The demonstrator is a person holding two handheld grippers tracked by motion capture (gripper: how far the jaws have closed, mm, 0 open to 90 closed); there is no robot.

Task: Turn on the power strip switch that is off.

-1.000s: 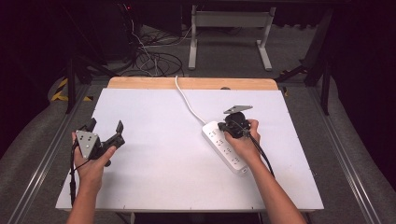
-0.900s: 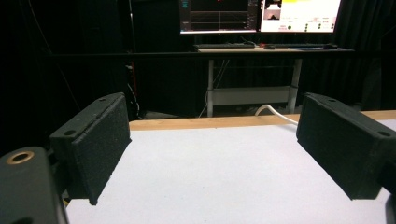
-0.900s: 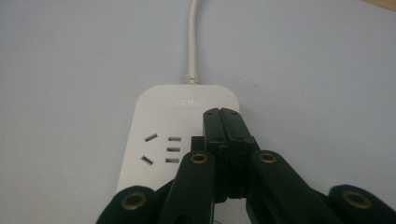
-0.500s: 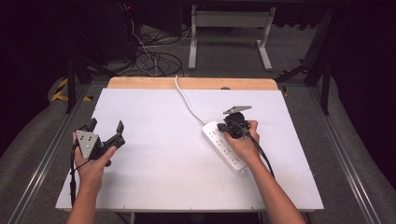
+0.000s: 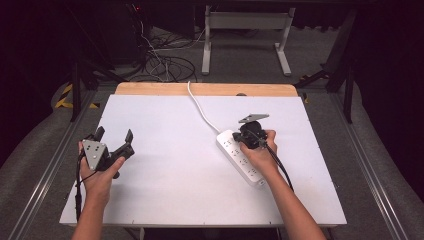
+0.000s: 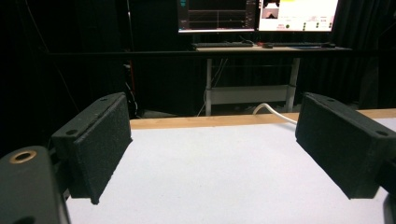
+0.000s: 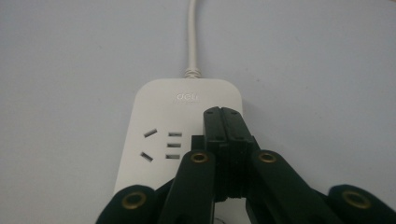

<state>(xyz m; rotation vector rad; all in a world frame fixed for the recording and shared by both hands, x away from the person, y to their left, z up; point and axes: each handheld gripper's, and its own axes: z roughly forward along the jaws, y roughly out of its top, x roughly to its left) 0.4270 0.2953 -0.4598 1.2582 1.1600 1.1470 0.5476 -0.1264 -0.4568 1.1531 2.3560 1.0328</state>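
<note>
A: Right gripper (image 5: 248, 136): we see both jaws pressed flat together with nothing between them, their tips set down on the cable end of the white power strip (image 5: 240, 157).

B: Confirmed in the right gripper view. We read the closed tips (image 7: 222, 112) resting on the strip's top face, beside the first socket group (image 7: 163, 145). Location of the strip?

A: It lies flat on the white table (image 5: 175, 190), right of centre, angled; its white cable (image 5: 200, 107) runs to the far edge.

B: Left gripper (image 5: 114, 138)?

A: Jaws spread wide and empty, held over the table's left side, well apart from the strip.
</note>
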